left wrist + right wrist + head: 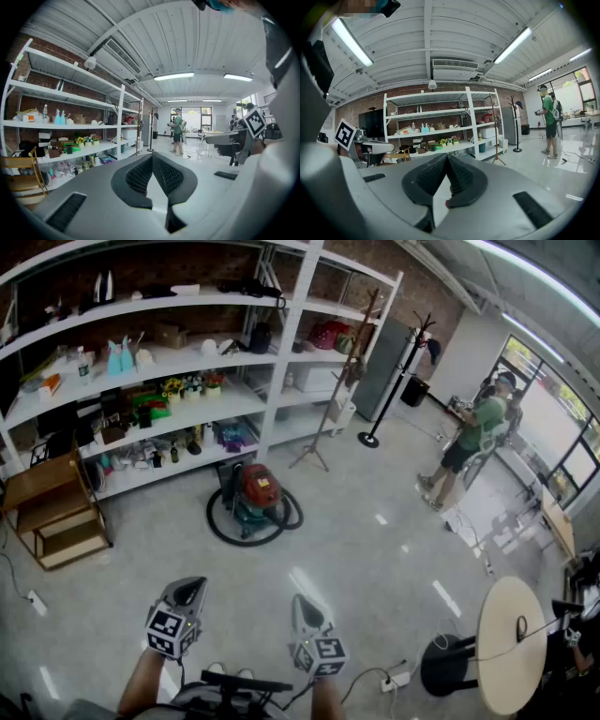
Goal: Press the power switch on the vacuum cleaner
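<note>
The vacuum cleaner (256, 495) is a red and teal canister on the floor in front of the shelves, with a black hose looped around it. Its switch is too small to make out. Both grippers are held low and near me, well short of it. My left gripper (190, 588) points toward the vacuum with its jaws shut and nothing between them (152, 157). My right gripper (302, 604) is beside it, also shut and empty (446, 157). Neither gripper view shows the vacuum; the gripper bodies hide the floor ahead.
White shelving (272, 390) full of small items runs along the brick wall. A wooden chair (53, 514) stands left, a wooden easel (330, 413) and a coat stand (386, 390) right of the vacuum. A person in green (472, 439) stands far right. A round table (511, 643) and a power strip (396, 679) are near me.
</note>
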A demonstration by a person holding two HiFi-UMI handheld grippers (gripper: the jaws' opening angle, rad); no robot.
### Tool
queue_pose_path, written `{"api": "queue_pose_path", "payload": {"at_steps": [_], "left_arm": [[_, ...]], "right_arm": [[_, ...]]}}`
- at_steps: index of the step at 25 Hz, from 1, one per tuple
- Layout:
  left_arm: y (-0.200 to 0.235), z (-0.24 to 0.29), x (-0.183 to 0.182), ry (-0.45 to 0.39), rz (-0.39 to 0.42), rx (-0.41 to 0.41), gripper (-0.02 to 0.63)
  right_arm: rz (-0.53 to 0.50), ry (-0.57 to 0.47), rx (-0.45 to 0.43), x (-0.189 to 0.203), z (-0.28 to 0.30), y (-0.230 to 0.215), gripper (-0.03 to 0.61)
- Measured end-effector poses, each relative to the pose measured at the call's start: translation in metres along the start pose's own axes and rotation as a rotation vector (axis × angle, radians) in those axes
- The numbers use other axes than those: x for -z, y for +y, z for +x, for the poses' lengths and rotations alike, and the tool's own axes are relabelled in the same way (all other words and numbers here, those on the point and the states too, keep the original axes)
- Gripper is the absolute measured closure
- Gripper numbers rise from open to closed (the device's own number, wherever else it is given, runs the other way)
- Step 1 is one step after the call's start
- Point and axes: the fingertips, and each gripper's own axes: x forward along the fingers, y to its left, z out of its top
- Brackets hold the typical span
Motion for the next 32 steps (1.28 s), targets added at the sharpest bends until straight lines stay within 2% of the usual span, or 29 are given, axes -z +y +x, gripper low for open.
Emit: {"api": "queue_pose_path", "payload": {"at_steps": [13, 20, 27, 32], "left_arm": [[0.0, 0.002, -0.005, 0.0, -0.011, 0.001, 0.606], [-0.014, 0.012, -0.006, 0.001, 0.007, 0.028, 0.606], [-0.027, 0.024, 0.002, 0.017, 0.013, 0.014, 0.605], [-0.042, 0.032, 0.002, 0.006, 0.012, -0.001, 0.606]], "right_arm": [[0.014, -0.016, -0.01, -0.004, 0.001, 0.002, 0.566], [0.045, -0.012, -0.012, 0.002, -0.002, -0.006, 0.566], [0.035, -0.019, 0.006, 0.006, -0.011, -0.032, 0.566], [0.028, -0.007, -0.028, 0.012, -0.011, -0.045, 0.566]]}}
